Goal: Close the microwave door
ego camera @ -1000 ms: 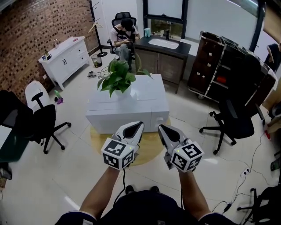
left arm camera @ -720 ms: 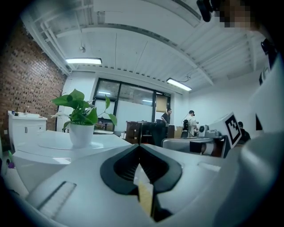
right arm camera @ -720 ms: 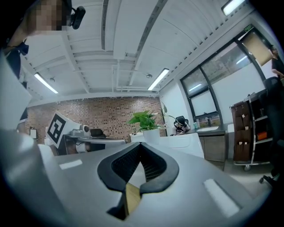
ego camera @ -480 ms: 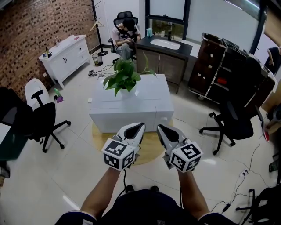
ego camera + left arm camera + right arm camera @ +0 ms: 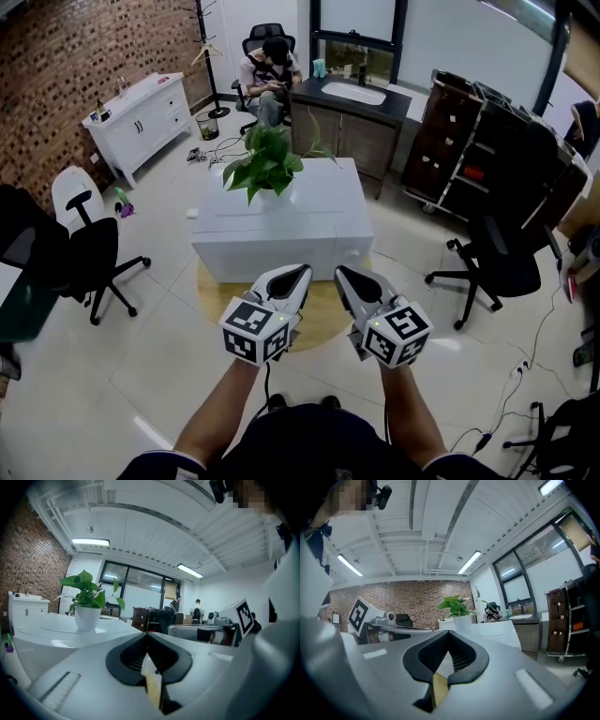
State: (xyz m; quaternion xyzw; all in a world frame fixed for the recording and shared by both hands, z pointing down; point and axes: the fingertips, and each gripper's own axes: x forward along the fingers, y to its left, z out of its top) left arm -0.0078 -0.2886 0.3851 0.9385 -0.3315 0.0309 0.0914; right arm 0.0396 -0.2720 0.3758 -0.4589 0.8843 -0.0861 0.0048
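The microwave (image 5: pixel 281 225) is a white box on a low round wooden table (image 5: pixel 323 314), straight ahead in the head view. A potted green plant (image 5: pixel 265 161) stands on its top. Its front face looks flat; I cannot make out the door. My left gripper (image 5: pixel 298 273) and right gripper (image 5: pixel 345 275) hover side by side just short of that front, both shut and empty. The left gripper view shows its jaws (image 5: pixel 146 634) closed, the plant (image 5: pixel 86 595) and the microwave's top (image 5: pixel 51 632) beyond. The right gripper view shows closed jaws (image 5: pixel 449 633) and the plant (image 5: pixel 459 606).
A black office chair (image 5: pixel 80 258) stands to the left and another (image 5: pixel 492 258) to the right. A dark cart (image 5: pixel 478 141) is at the back right. A person sits on a chair (image 5: pixel 267 70) beside a sink counter (image 5: pixel 352 98). A white cabinet (image 5: pixel 141 117) lines the brick wall.
The head view has shifted a little, so the microwave and plant sit slightly further right in the picture. Both grippers stay shut in about the same place.
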